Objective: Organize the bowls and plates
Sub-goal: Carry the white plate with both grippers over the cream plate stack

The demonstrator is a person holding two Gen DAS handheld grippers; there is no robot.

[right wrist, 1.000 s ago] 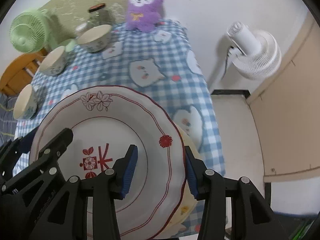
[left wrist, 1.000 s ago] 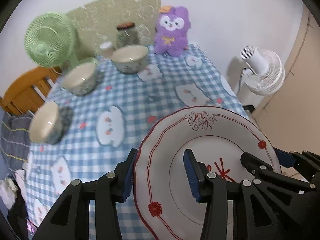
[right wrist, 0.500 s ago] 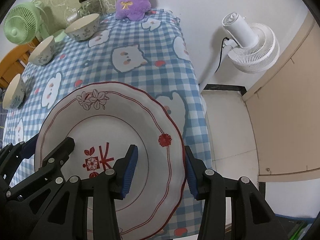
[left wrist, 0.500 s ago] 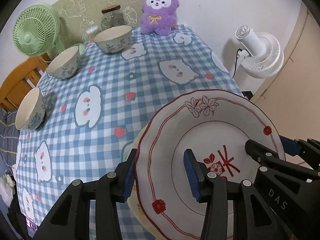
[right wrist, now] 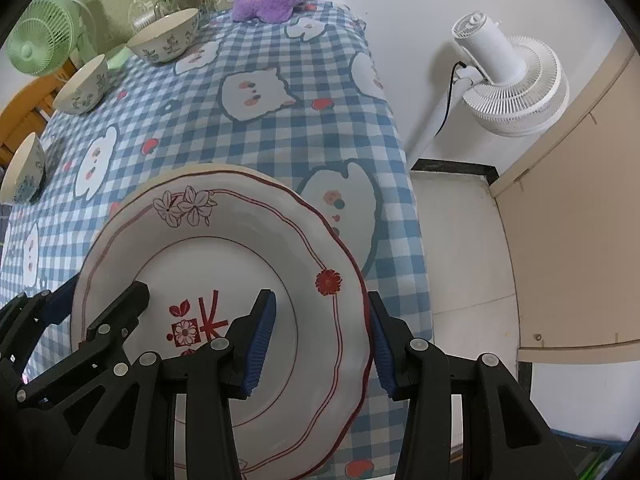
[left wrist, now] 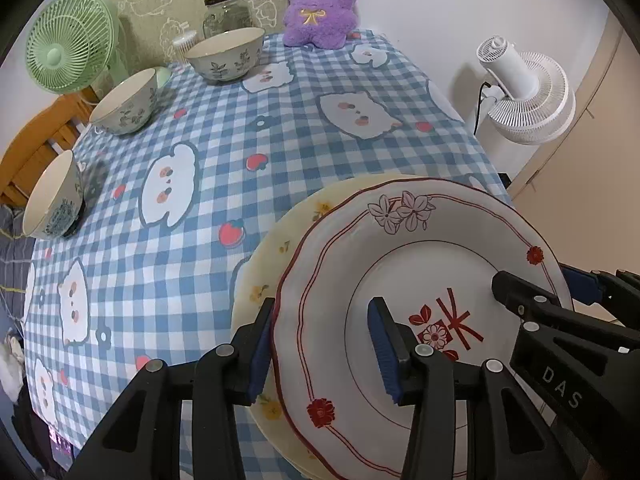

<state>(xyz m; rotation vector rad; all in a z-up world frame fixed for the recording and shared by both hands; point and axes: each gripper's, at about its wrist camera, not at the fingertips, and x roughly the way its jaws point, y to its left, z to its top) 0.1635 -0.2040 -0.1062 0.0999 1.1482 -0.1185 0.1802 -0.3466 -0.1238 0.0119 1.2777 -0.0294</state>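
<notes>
I hold one white plate with red trim (left wrist: 420, 280) by opposite edges at the near right corner of the table (left wrist: 280, 120): my left gripper (left wrist: 320, 344) clamps its left rim, the right gripper (right wrist: 320, 340) its right rim, each part-open with the blue pads pressing the rim between them. Directly beneath lies one cream plate with yellow flowers (left wrist: 280, 256), its edge showing at the left; whether the two plates touch I cannot tell. Three bowls stand in a line along the far left side of the checked cloth: the near bowl (left wrist: 52, 200), the middle bowl (left wrist: 126, 102), the far bowl (left wrist: 224, 58). Two fans: one green fan (left wrist: 70, 42), one white fan (left wrist: 528, 96). One purple plush toy (left wrist: 320, 4), one glass jar (left wrist: 226, 14).
</notes>
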